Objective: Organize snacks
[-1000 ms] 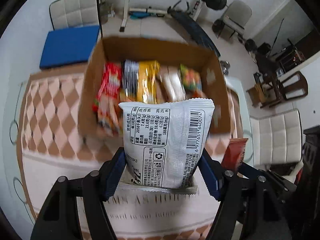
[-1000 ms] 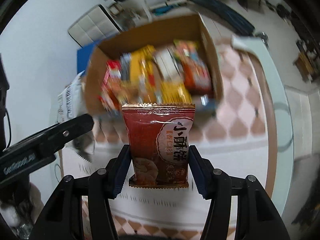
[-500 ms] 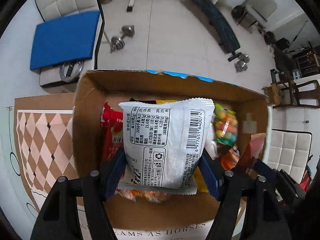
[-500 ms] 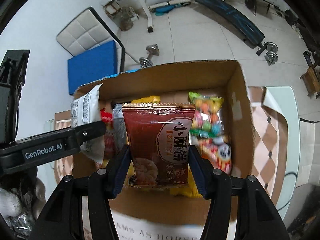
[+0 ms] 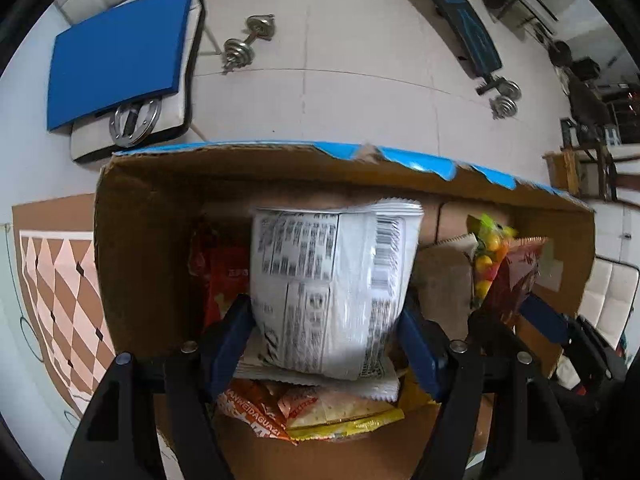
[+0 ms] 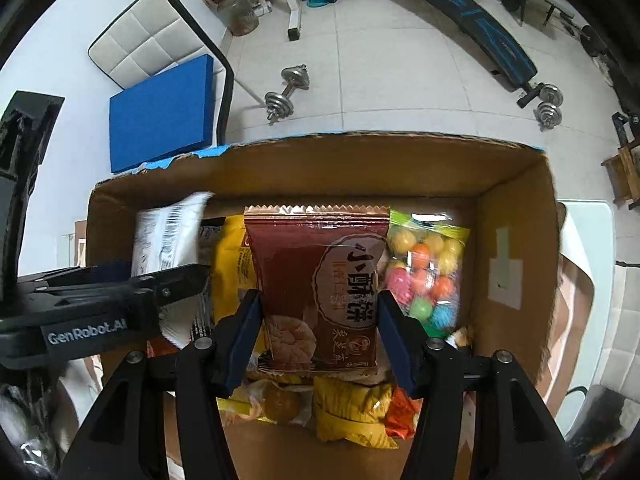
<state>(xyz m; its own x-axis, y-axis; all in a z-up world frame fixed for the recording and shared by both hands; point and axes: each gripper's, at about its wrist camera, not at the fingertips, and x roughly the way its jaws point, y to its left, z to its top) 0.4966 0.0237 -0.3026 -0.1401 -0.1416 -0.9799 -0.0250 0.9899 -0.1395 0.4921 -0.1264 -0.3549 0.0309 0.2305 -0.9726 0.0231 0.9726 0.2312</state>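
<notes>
My left gripper (image 5: 326,334) is shut on a white snack packet (image 5: 332,288) with black print and a barcode, held inside the open cardboard box (image 5: 140,240). My right gripper (image 6: 320,332) is shut on a dark red biscuit packet (image 6: 320,280), also held inside the box (image 6: 516,240). Below them lie several snack packets: a bag of coloured candy balls (image 6: 424,276), yellow packets (image 6: 352,412) and orange ones (image 5: 256,408). The left gripper and its white packet (image 6: 168,240) show at the left of the right wrist view. The red packet (image 5: 516,276) shows at the right of the left wrist view.
The box stands on a table with a brown and pink diamond cloth (image 5: 60,292). Beyond it, on the tiled floor, lie dumbbells (image 6: 288,92), a weight bench (image 6: 476,56) and a white chair with a blue cushion (image 5: 120,52).
Both grippers have moved forward from in front of the box to over it and down, so both packets now sit lower among the snacks inside the box.
</notes>
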